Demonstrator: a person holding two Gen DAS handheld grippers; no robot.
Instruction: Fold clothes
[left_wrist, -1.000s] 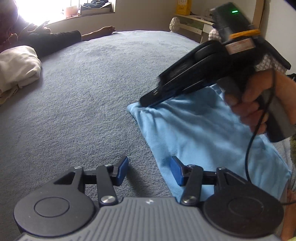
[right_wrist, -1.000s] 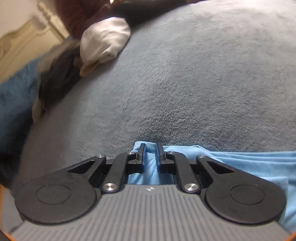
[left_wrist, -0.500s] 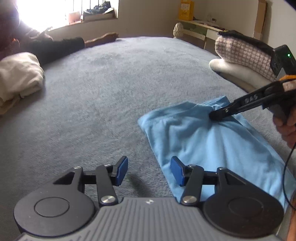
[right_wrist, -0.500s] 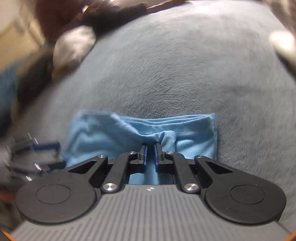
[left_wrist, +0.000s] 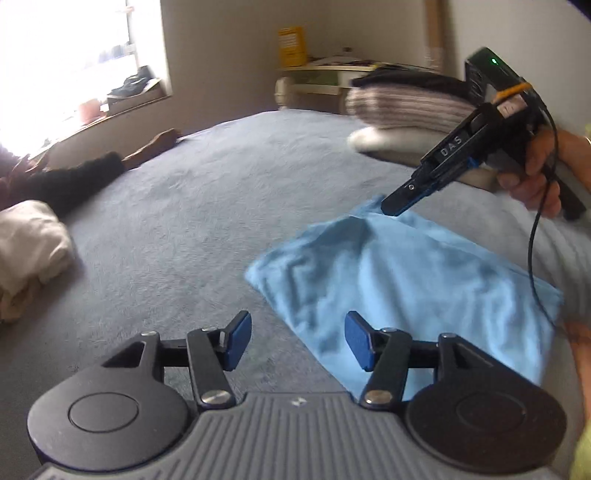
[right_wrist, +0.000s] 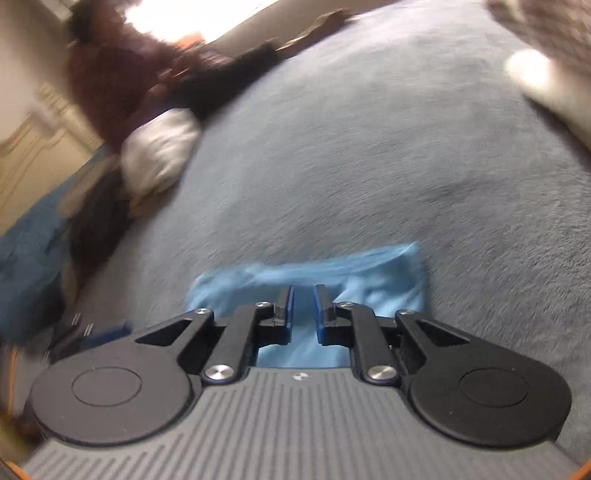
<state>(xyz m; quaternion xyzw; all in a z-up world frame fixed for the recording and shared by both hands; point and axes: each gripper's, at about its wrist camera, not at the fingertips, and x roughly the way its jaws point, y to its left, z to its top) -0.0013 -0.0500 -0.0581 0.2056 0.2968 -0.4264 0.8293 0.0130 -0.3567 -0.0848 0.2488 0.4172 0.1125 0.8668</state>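
Note:
A light blue garment (left_wrist: 406, 280) lies folded on the grey-blue bed cover (left_wrist: 184, 206), right of centre in the left wrist view. My left gripper (left_wrist: 297, 341) hangs open just short of its near left edge, with nothing between the blue pads. My right gripper (left_wrist: 397, 205), held by a hand (left_wrist: 535, 181), meets the garment's far edge, where the cloth rises toward its tip. In the blurred right wrist view, the right gripper (right_wrist: 303, 306) has its fingers close together with the blue garment (right_wrist: 369, 273) between and below them.
A cream bundle of clothes (left_wrist: 29, 243) lies at the left of the bed. A stack of folded clothes (left_wrist: 406, 107) sits at the back right. Across the far side lies a person's dark sleeve (left_wrist: 74, 177). A desk (left_wrist: 317, 74) stands behind the bed.
The right gripper carried the garment's edge from the left across to the right, folding it over, and now sits higher at the far edge. The left gripper stayed open and tilted slightly.

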